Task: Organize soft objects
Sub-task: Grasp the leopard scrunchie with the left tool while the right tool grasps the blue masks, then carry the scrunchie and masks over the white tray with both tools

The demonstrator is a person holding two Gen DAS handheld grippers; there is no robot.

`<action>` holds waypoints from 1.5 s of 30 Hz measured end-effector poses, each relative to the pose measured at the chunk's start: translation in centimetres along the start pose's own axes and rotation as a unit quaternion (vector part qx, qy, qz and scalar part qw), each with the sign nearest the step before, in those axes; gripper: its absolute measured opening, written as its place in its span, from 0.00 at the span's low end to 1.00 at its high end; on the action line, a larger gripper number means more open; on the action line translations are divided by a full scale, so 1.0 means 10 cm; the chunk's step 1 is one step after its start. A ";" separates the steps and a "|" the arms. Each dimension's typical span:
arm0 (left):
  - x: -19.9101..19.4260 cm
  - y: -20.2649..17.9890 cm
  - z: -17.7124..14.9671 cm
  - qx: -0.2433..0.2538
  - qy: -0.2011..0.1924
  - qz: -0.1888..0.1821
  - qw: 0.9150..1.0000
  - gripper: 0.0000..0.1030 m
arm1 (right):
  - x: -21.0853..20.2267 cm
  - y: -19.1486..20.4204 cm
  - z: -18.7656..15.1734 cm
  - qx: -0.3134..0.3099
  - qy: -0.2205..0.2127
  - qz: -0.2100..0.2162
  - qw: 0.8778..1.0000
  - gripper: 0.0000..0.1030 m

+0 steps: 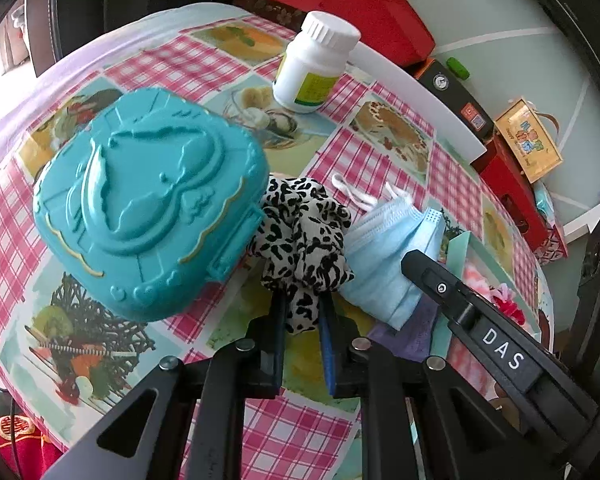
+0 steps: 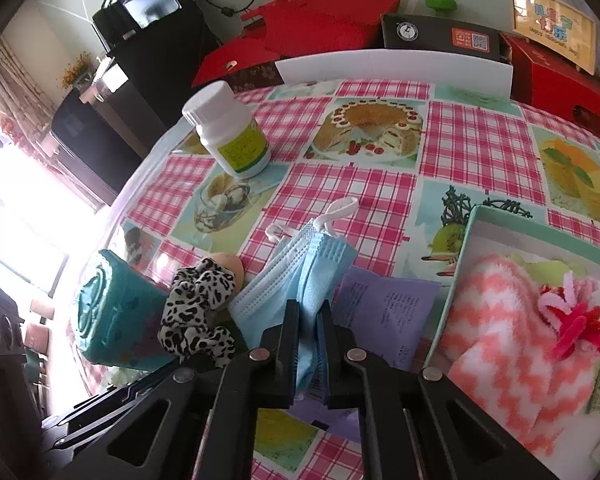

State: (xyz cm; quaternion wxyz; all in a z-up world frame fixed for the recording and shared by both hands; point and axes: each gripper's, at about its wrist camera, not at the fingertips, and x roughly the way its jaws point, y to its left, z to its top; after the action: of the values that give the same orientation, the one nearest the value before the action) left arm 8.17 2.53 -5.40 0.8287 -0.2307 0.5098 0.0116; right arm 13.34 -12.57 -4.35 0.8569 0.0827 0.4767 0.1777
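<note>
in the left wrist view the left tool (image 1: 303,312) was clenched on the lower fold of a leopard-print scrunchie (image 1: 300,236), which sat on the checked desk (image 1: 384,160) between a teal embossed case (image 1: 147,204) and a folded blue face mask (image 1: 392,256). the case pressed against the scrunchie's left side and the mask touched its right, so the scrunchie was hemmed in on both flanks. the right tool's black body, marked "das", crossed the lower right of the picture and covered part of the mask. a white pill bottle (image 1: 314,64) stood upright further back, well apart from the cluster, and red boxes (image 1: 364,8) lay beyond the desk edge behind a white board. in the right wrist view the right tool (image 2: 308,332) was clamped on the near end of the face mask (image 2: 300,272), whose white ear loops (image 2: 332,212) trailed away over the cloth. a purple printed sheet (image 2: 384,304) lay under and just beside the mask. this view alone showed a pale green box (image 2: 468,240) at the right holding a pink and white zigzag fuzzy sock (image 2: 512,340) with a red and pink pipe-cleaner flower (image 2: 572,320) on top. the scrunchie (image 2: 197,312) and the teal case (image 2: 115,316) sat to the left, the case seen edge-on.
</note>
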 end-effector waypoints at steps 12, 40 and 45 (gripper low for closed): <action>-0.23 -0.15 0.06 0.034 -0.044 -0.036 0.998 0.15 | -0.34 -0.02 0.07 0.011 -0.047 0.011 0.999 0.08; -0.76 -1.07 -0.32 0.233 -0.125 -0.140 0.954 0.15 | -2.23 -0.89 -0.23 0.127 -0.260 -0.128 0.949 0.08; -0.67 -1.29 -0.42 0.266 -0.104 -0.137 0.948 0.15 | -2.45 -1.19 -0.37 0.170 -0.275 -0.157 0.933 0.08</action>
State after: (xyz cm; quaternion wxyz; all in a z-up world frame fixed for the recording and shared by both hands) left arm 4.72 -9.24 3.54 0.9022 -0.0664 0.3686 -0.2139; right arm 1.10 -33.08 9.29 0.9447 0.1968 0.2523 -0.0721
